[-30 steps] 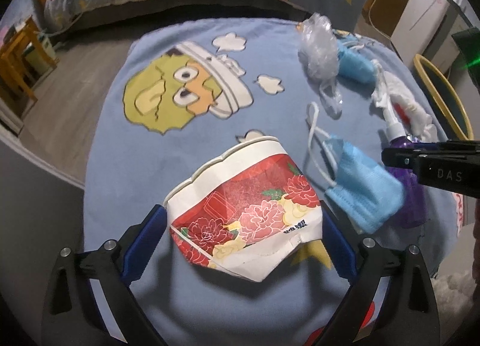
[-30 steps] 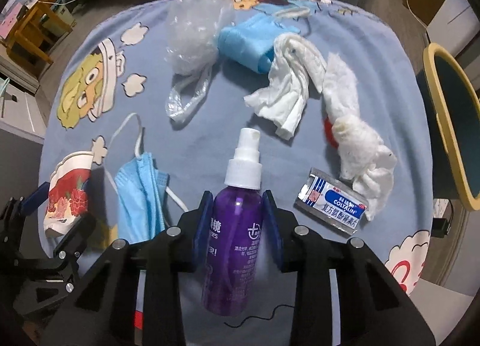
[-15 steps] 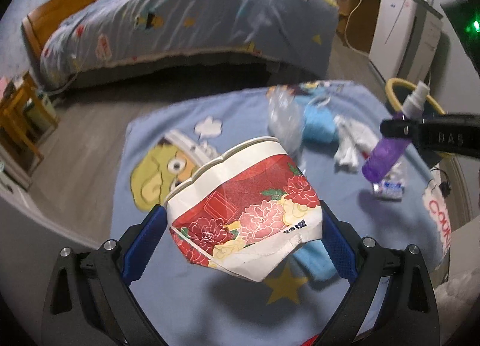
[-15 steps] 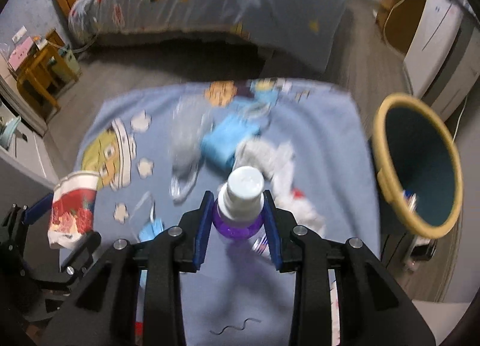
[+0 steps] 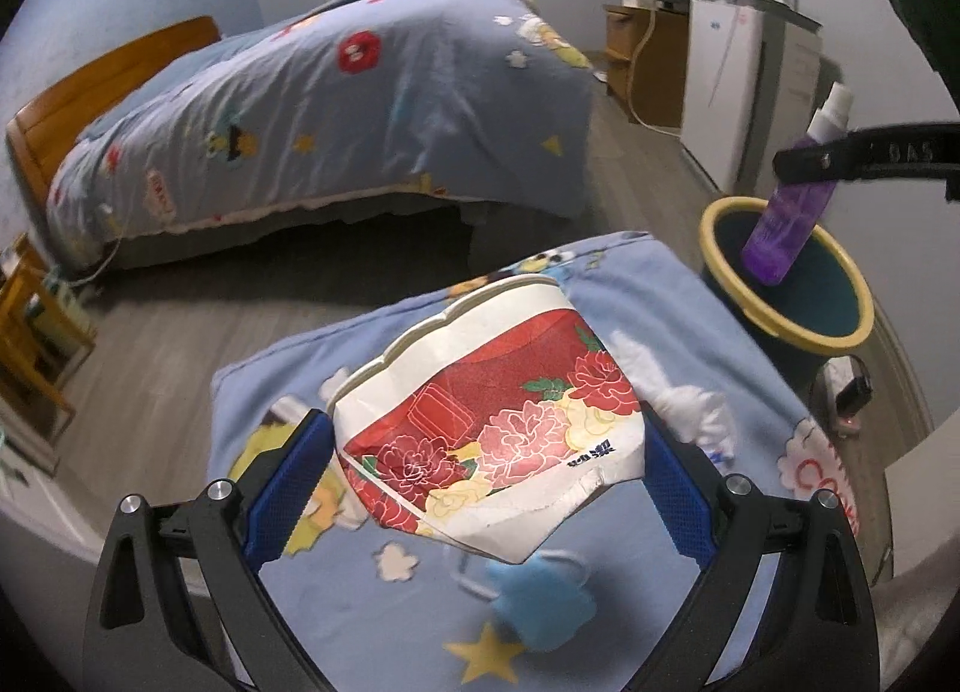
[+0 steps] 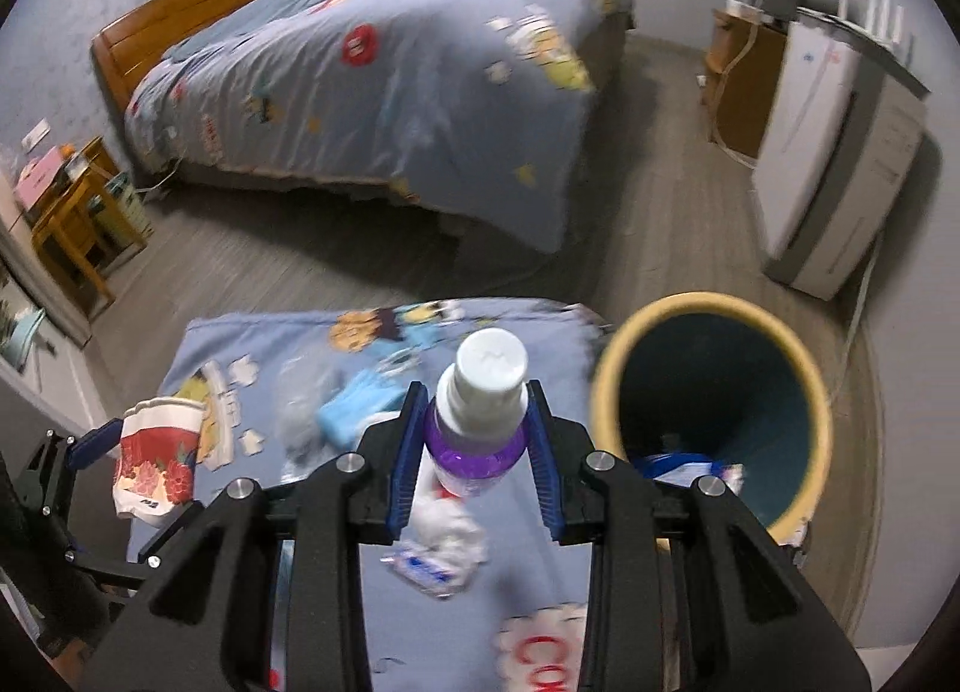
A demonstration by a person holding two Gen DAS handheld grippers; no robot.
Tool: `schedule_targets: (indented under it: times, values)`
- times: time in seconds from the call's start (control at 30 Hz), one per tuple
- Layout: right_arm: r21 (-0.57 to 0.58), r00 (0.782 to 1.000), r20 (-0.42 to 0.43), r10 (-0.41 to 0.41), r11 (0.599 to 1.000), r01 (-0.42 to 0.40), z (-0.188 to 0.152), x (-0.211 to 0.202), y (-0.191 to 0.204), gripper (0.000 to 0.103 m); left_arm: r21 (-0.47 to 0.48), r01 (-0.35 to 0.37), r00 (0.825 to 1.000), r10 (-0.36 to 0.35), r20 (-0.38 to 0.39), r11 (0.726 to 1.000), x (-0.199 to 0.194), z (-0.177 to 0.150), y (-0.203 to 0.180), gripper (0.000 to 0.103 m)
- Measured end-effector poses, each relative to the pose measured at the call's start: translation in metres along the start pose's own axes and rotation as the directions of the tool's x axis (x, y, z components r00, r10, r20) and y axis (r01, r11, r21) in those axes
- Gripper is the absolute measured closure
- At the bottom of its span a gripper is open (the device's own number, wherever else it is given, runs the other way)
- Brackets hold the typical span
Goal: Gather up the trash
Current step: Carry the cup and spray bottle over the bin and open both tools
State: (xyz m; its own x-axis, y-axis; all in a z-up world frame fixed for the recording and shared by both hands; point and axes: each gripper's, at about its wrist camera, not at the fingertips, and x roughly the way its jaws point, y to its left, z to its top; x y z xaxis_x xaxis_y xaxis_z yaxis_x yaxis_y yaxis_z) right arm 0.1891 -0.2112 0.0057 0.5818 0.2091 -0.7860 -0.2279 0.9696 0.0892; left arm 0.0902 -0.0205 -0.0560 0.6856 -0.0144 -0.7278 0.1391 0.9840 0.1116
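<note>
My left gripper [image 5: 489,440] is shut on a crushed red-flowered paper cup [image 5: 492,422] and holds it above the blue cartoon cloth [image 5: 600,620]. My right gripper [image 6: 477,434] is shut on a purple spray bottle [image 6: 480,422] with a white cap, held up next to the yellow-rimmed dark bin [image 6: 714,398]. In the left wrist view the bottle [image 5: 786,224] hangs over the bin [image 5: 792,290]. On the cloth lie blue face masks [image 6: 354,410], a white tissue [image 6: 450,530], a clear plastic bag [image 6: 297,410] and a small blue-and-white packet [image 6: 420,566].
The bin holds some trash at its bottom [image 6: 684,464]. A bed [image 6: 372,74] with a blue duvet stands behind the cloth. A white appliance [image 6: 834,152] and a wooden cabinet [image 6: 738,92] stand at the right; a wooden table [image 6: 78,218] at the left.
Both grippers have risen from the cloth with the cup and the bottle. The right gripper has carried the bottle right, to beside the bin. Both views now tilt up toward the bed.
</note>
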Motion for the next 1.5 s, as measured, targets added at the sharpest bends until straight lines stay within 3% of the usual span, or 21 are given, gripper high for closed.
schedule_targets:
  times: [0.3, 0.43, 0.63, 0.8, 1.0, 1.43, 1.5]
  values:
    - [0.069, 0.993, -0.009, -0.116, 0.991, 0.117, 0.005, -0.004, -0.104, 0.071, 0.078, 0.074, 0.997, -0.075, 0.006, 0.994, 0.018, 0.041, -0.055, 0.007]
    - [0.083, 0.977, -0.036, -0.210, 0.974, 0.212, -0.001, 0.003, -0.152, 0.071, 0.122, 0.111, 0.994, -0.111, -0.011, 0.986, 0.034, 0.055, -0.083, 0.007]
    - [0.221, 0.972, -0.118, -0.203, 0.949, 0.225, -0.018, 0.029, -0.209, 0.071, 0.186, 0.180, 0.984, -0.176, -0.038, 0.966, 0.065, 0.077, -0.136, 0.007]
    - [0.239, 0.971, -0.144, -0.194, 0.945, 0.224, -0.023, 0.043, -0.213, 0.071, 0.204, 0.261, 0.965, -0.253, -0.064, 0.944, 0.088, 0.083, -0.178, 0.007]
    - [0.251, 0.971, -0.165, -0.176, 0.944, 0.214, -0.026, 0.056, -0.216, 0.071, 0.253, 0.301, 0.954, -0.290, -0.081, 0.919, 0.113, 0.093, -0.221, 0.007]
    - [0.356, 0.981, -0.129, -0.143, 0.917, 0.180, -0.027, 0.057, -0.231, 0.070, 0.346, 0.277, 0.961, -0.256, -0.106, 0.896, 0.147, 0.094, -0.256, 0.006]
    - [0.365, 0.981, -0.131, -0.144, 0.913, 0.183, -0.028, 0.058, -0.233, 0.059, 0.343, 0.287, 0.958, -0.266, -0.108, 0.895, 0.148, 0.093, -0.255, 0.005]
